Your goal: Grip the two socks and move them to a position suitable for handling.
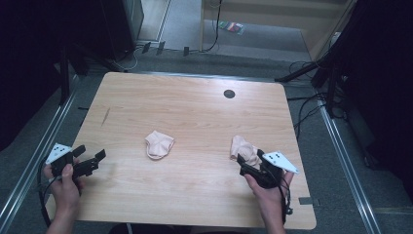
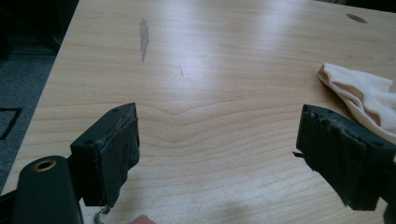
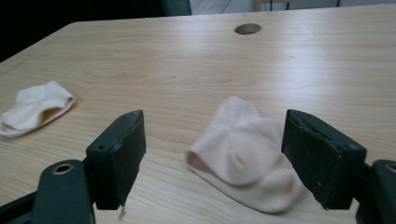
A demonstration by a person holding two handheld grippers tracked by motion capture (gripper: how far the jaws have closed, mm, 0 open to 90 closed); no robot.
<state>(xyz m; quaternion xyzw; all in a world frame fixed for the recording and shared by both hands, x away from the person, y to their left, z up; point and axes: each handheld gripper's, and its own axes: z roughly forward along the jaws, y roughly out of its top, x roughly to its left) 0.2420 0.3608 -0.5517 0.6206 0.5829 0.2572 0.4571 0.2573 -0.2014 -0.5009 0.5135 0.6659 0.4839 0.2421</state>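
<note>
Right gripper (image 3: 212, 158) stood wide, jaws either side of near sock (image 3: 247, 158), pads apparently clear of fabric; contact hard to judge, sock slightly blurred. Risk: pads closing on top layer only, thin knit slipping out or bunching; jaw tips scraping table (image 3: 187, 65). Sock was soft, pale peach, crumpled with rounded heel. Left gripper (image 2: 217, 154) was wide open, empty, over bare wood. Second sock (image 1: 159, 144) lay mid-table, well apart, same limp knit. Tabletop smooth, light woodgrain; cable hole (image 1: 229, 93) at far edge.
</note>
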